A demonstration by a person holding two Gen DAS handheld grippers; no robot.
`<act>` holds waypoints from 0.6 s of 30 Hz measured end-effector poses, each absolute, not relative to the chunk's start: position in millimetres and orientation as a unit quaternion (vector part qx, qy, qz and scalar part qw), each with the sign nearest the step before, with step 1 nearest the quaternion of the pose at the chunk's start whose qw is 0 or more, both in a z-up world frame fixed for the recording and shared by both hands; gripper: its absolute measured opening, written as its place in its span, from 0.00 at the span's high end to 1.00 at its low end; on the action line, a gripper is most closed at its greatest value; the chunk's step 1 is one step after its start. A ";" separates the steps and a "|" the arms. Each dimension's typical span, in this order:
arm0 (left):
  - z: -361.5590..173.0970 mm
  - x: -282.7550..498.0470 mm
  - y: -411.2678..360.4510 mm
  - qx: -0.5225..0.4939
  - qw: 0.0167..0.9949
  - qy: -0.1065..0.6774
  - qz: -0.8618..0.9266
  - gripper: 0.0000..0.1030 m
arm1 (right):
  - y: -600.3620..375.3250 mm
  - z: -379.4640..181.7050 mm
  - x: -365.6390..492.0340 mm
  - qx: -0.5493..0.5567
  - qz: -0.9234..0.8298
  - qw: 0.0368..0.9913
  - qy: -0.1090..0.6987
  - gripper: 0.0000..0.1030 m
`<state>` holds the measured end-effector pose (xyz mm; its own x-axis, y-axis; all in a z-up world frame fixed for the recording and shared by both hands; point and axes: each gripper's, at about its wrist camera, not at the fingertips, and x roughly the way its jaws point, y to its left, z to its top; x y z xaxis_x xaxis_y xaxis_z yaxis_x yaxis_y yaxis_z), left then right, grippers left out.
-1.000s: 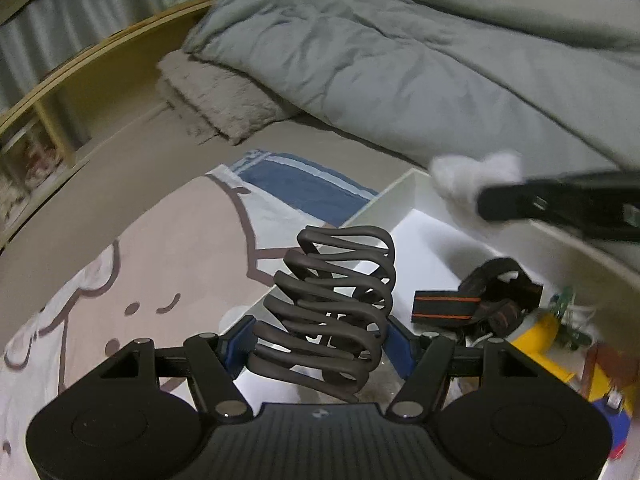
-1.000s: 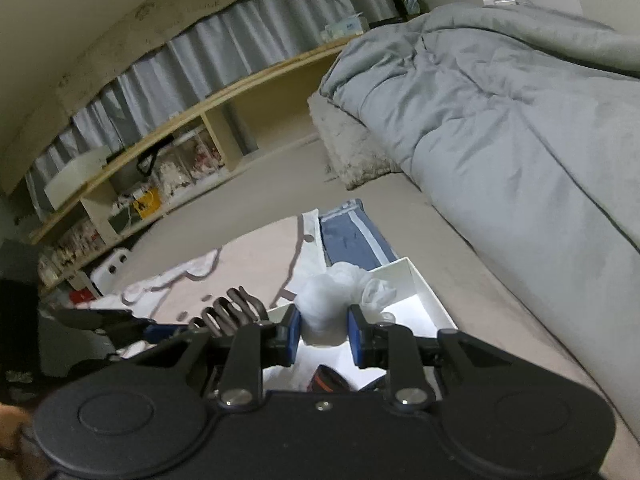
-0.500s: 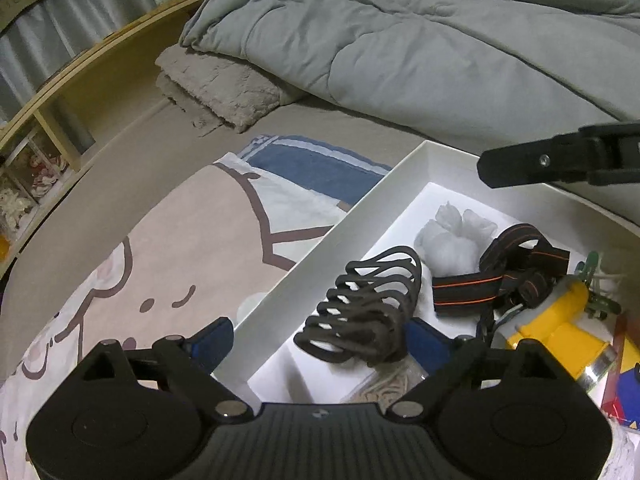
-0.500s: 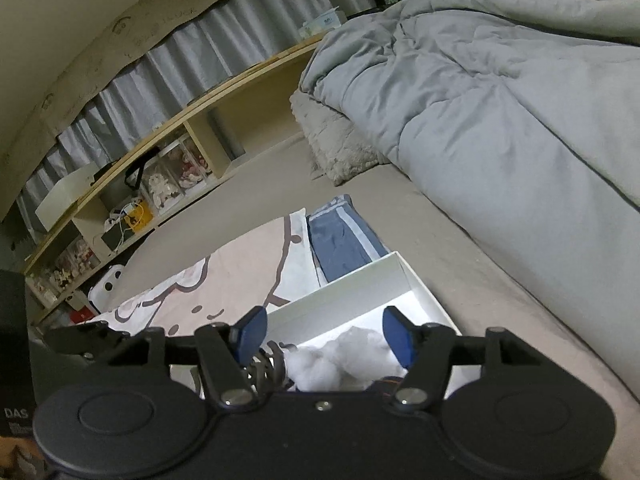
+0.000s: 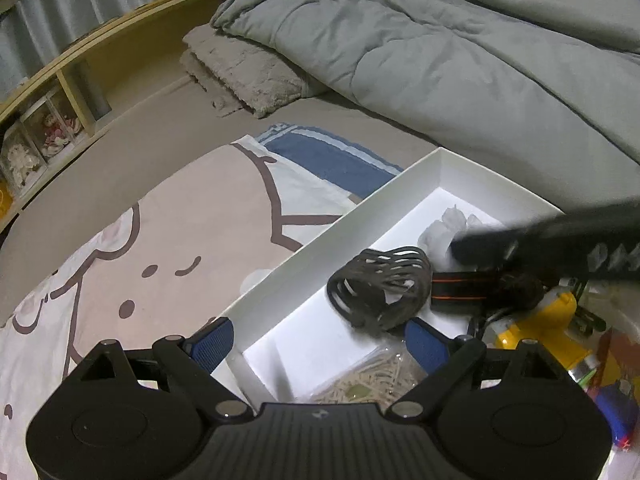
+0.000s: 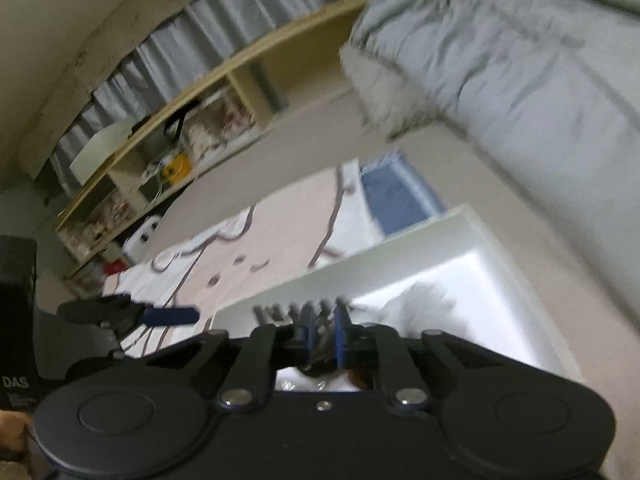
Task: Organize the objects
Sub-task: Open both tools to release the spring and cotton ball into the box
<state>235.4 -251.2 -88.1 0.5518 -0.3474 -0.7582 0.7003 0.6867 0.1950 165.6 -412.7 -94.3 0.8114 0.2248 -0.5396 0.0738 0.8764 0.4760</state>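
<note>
On the bed, a white box [image 5: 404,184] sits partly on a cartoon-print blanket [image 5: 192,216], with a rumpled grey duvet [image 5: 440,52] behind it and a fuzzy grey throw [image 5: 244,76] folded near the wooden headboard shelf [image 5: 84,76].

Left gripper [image 5: 316,340] has its blue-padded fingers [image 5: 210,340] spread wide and nothing between them. One pad hangs outside the box's near wall, the other over the inside.

Stuff inside the box: a dark wavy coil thing [image 5: 380,284] (looks like a rubbery looped band, lying on its side on the box floor), a white fluffy wad [image 5: 448,228] toward the far end, a black strap with an orange stripe [image 5: 460,288] just beside the coil, a yellow tool-ish object [image 5: 556,316] next to that, and a bag of pale wooden sticks [image 5: 372,380] at the near end.

Right gripper [image 6: 322,334] is a different story. Its blue pads sit close together with something dark pinched between them, but the right wrist view is motion-blurred, so I honestly can't tell what it is. From the left view that gripper reaches in from the right, low over the strap and the white wad, blurry there too.
</note>
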 end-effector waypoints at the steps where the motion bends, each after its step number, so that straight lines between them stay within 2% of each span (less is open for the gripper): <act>1: -88.0 235.2 -252.1 0.244 0.846 0.356 -0.312 0.10 | -411.2 -99.2 169.8 0.251 0.045 0.914 0.315 0.92; 4: -89.1 235.4 -257.0 0.244 0.847 0.354 -0.312 0.10 | -409.9 -114.8 177.1 0.242 0.003 0.910 0.338 0.96; 8: -99.0 239.4 -265.9 0.273 0.844 0.364 -0.285 0.10 | -428.1 -125.4 170.6 0.226 -0.113 0.906 0.338 0.96; 18: -109.8 260.1 -249.2 0.285 0.860 0.380 -0.186 0.10 | -443.1 -116.1 159.4 0.258 -0.110 0.904 0.323 0.96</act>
